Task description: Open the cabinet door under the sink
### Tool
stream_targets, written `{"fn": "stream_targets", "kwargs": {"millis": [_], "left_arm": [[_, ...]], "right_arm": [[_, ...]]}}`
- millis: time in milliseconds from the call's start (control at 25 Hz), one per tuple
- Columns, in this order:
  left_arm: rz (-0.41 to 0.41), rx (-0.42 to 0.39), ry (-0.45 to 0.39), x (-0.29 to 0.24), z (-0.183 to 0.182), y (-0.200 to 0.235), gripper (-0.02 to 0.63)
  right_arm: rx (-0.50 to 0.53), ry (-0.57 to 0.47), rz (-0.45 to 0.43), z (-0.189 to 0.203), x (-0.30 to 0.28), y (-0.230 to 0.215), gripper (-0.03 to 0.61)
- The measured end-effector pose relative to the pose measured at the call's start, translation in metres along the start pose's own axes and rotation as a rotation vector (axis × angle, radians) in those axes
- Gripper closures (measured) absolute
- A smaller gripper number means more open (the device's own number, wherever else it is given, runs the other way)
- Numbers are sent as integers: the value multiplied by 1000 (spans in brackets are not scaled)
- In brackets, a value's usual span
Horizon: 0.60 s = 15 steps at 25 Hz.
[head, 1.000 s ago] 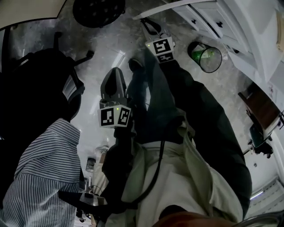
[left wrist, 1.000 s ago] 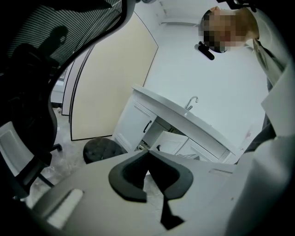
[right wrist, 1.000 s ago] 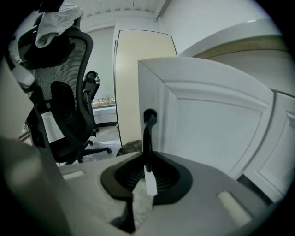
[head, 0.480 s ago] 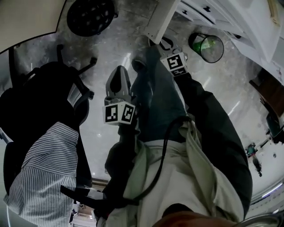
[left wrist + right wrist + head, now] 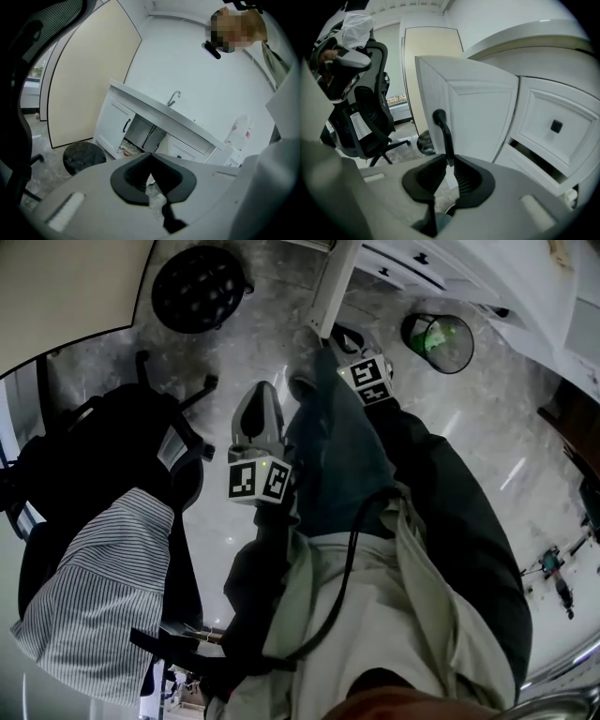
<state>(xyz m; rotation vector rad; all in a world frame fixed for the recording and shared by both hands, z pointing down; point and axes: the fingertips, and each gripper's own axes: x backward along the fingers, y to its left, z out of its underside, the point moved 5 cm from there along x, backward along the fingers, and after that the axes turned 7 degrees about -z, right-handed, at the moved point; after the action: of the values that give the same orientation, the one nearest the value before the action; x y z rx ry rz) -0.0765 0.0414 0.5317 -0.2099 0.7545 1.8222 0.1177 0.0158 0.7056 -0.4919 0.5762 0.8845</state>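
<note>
The white cabinet door (image 5: 478, 110) under the sink stands swung well out from the cabinet. My right gripper (image 5: 449, 164) is shut on its black bar handle (image 5: 442, 129). In the head view the door (image 5: 334, 282) shows edge-on at the top, with the right gripper (image 5: 339, 334) at its lower end. My left gripper (image 5: 260, 392) hangs over the floor, apart from the door, jaws shut and holding nothing. In the left gripper view (image 5: 151, 161) the sink counter with its faucet (image 5: 173, 97) shows ahead, with the dark open compartment (image 5: 143, 135) under it.
A black round stool (image 5: 200, 289) stands left of the door. A black office chair (image 5: 112, 456) with a striped shirt (image 5: 94, 606) is at the left. A bin with a green liner (image 5: 438, 341) sits to the right. A drawer front with a black knob (image 5: 556, 125) adjoins the door.
The door has swung further out, from slanting across the top of the head view to edge-on. My right gripper stayed shut on the handle and moved with it. The left gripper barely shifted.
</note>
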Motion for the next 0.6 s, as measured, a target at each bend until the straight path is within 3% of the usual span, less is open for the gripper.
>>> {"fn": "stream_targets", "kwargs": {"millis": [280,480,600], "left_arm": [[-2,-1,-14,26,-10,-5,607],[13,-31,-7,50,-24,-19,607],[47,-61,-15,62,-34,-28,607]], "right_arm": [[-158,58,20,17,42,25,531],[-166,117,-38,19,83,48,535],[-161,99,-37,2,104,49,535]]}}
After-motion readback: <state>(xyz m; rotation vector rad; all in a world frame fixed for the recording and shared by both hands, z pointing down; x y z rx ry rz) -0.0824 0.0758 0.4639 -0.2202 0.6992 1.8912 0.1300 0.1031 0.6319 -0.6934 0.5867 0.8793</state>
